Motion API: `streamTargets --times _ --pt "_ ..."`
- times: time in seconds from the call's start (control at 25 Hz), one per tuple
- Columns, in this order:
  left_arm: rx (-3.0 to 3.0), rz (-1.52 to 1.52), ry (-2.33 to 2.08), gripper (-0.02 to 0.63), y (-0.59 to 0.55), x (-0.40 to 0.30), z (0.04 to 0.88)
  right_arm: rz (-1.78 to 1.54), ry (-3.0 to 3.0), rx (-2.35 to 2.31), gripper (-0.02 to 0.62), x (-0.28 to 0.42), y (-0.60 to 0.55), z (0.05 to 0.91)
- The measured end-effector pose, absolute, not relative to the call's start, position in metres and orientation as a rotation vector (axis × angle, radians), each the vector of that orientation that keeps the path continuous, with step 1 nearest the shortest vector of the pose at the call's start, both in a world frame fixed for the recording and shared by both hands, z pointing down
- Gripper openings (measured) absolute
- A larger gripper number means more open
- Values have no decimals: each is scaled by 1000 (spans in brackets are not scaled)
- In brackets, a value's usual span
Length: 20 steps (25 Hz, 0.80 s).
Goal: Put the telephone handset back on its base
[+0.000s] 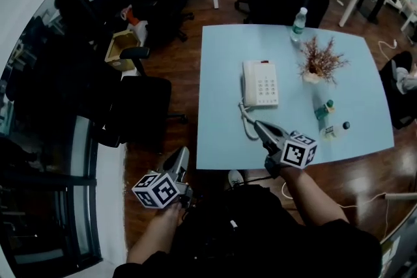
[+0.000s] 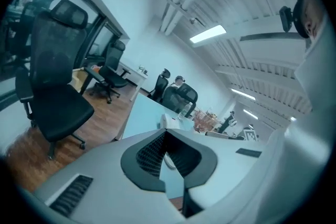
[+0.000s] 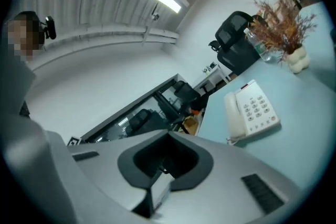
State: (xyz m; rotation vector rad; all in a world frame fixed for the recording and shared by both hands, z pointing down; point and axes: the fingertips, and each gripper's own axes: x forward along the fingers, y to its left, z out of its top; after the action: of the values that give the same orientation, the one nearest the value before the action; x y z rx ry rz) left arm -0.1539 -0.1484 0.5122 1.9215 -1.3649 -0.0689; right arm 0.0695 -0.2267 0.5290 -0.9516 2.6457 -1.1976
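A white telephone [image 1: 260, 83] lies in the middle of the light blue table [image 1: 221, 75]. Its handset [image 1: 248, 83] rests along the base's left side, and the coiled cord [image 1: 246, 124] loops toward the near edge. My right gripper [image 1: 256, 124] hovers over the table's near part, its tip by the cord, jaws shut and empty. The right gripper view shows the telephone [image 3: 252, 110] ahead to the right, beyond the right gripper [image 3: 168, 134]. My left gripper [image 1: 184, 152] hangs off the table's near left corner, jaws together, holding nothing. In its own view the left gripper [image 2: 165, 131] points along the table.
A plastic bottle [image 1: 298, 25] stands at the table's far side, dried flowers in a vase [image 1: 319, 62] right of the phone, two small bottles [image 1: 324, 109] near the right front. A black office chair [image 1: 140, 111] stands left of the table, a cardboard box [image 1: 122, 49] behind it.
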Motion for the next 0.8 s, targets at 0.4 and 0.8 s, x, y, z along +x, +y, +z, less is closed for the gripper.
streamTargets --times 0.4,0.8 --pt "2232 133 -1191 0 -95 -89 503 -1198 2504 -1108 3 116 -88 507" --pt "2223 152 -1112 0 -38 -90 518 -1105 2517 -1242 3 122 -4 509"
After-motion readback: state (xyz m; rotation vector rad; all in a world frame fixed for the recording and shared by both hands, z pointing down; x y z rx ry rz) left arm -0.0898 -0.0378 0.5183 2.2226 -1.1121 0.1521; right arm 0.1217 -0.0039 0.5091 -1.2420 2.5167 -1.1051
